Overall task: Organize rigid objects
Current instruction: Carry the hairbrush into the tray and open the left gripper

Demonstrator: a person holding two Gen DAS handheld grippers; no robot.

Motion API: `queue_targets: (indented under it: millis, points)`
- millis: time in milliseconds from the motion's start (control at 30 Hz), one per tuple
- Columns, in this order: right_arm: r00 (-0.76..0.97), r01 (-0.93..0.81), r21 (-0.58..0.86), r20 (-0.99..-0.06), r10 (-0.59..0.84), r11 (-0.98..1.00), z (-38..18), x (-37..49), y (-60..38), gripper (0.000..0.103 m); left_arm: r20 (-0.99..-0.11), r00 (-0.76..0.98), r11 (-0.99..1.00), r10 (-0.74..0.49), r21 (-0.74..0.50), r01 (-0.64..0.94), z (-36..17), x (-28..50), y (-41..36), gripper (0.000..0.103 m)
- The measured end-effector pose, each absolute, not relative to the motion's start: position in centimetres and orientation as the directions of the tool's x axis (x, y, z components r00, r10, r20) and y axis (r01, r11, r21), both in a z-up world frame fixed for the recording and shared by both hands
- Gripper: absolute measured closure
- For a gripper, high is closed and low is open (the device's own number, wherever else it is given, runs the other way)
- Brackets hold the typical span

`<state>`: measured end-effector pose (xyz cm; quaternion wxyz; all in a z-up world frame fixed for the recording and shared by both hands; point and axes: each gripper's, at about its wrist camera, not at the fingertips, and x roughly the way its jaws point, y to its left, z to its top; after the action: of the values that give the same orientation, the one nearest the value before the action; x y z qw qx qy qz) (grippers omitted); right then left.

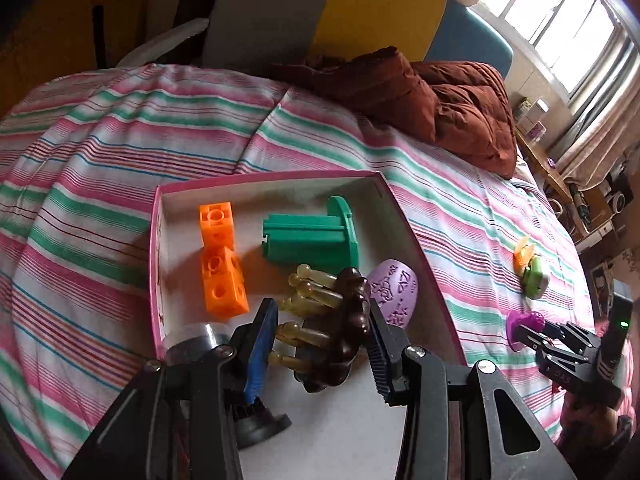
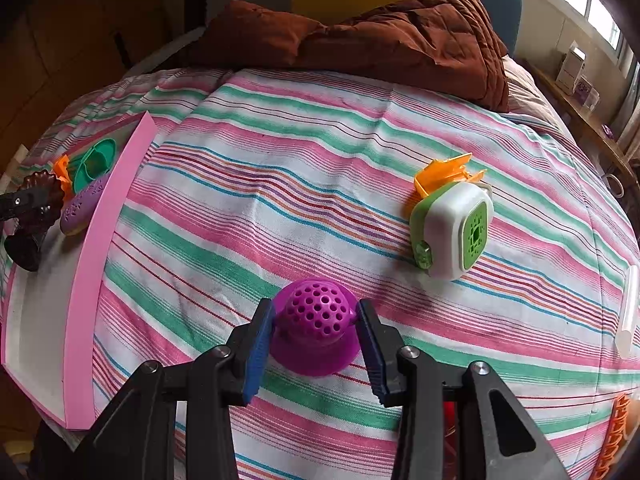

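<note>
Two grips: left gripper (image 1: 322,326) jaws clamped on the dark brown massager (image 1: 344,320), amber prongs pointing left, over the pink box (image 1: 412,220); right gripper (image 2: 316,344) jaws clamp the perforated purple dome (image 2: 316,320), flange down on the bed.

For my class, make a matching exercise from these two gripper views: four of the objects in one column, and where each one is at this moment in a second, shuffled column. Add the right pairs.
Things
1. brown massager with amber prongs
2. purple perforated strainer
3. orange blocks
4. green and white gadget

Places
A. lying loose on the striped bedspread
B. between the pads of the right gripper
C. resting on the floor of the pink box
D. held over the box in the left gripper

Pairs: 1-D, 2-B, 3-C, 4-A
</note>
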<state>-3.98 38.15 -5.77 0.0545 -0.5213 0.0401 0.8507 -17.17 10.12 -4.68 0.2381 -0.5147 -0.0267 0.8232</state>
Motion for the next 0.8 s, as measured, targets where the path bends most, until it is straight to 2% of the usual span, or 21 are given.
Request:
queue_targets:
  millis: [100, 167, 467, 500, 533, 600, 800]
  points:
    - [-0.451, -0.134, 0.010, -0.891, 0.051, -0.991, -5.8, -4.0, 38.2, 0.062, -0.833, -0.357, -0.887, 0.422, -0.298, -0.353, -5.1, -17.8, 10.0, 0.061]
    - [-0.451, -0.134, 0.011, -0.891, 0.051, -0.991, -5.8, -4.0, 38.2, 0.062, -0.833, -0.354, -0.887, 0.425, -0.306, -0.346, -5.3, -18.2, 9.9, 0.066]
    - [-0.451, -0.134, 0.007, -0.891, 0.055, -0.991, -5.8, -3.9, 38.3, 0.062, -0.826, -0.363, -0.888, 0.431, -0.319, -0.330, -5.4, -18.5, 9.6, 0.066]
    - [-0.451, -0.134, 0.007, -0.891, 0.055, -0.991, -5.8, -3.9, 38.2, 0.062, -0.823, -0.363, -0.888, 0.436, -0.328, -0.323, -5.3, -18.5, 9.5, 0.063]
    - [-0.451, -0.134, 0.005, -0.891, 0.056, -0.991, -5.8, -3.9, 38.3, 0.062, -0.820, -0.362, -0.886, 0.443, -0.340, -0.316, -5.2, -18.4, 9.3, 0.054]
    - [-0.451, -0.134, 0.004, -0.891, 0.058, -0.991, -5.7, -4.0, 38.3, 0.062, -0.806, -0.383, -0.885, 0.451, -0.348, -0.308, -4.8, -18.0, 9.0, 0.047]
    - [-0.451, -0.135, 0.001, -0.890, 0.060, -0.991, -5.7, -4.0, 38.3, 0.062, -0.786, -0.444, -0.898, 0.430, -0.319, -0.304, -3.0, -16.7, 8.0, 0.047]
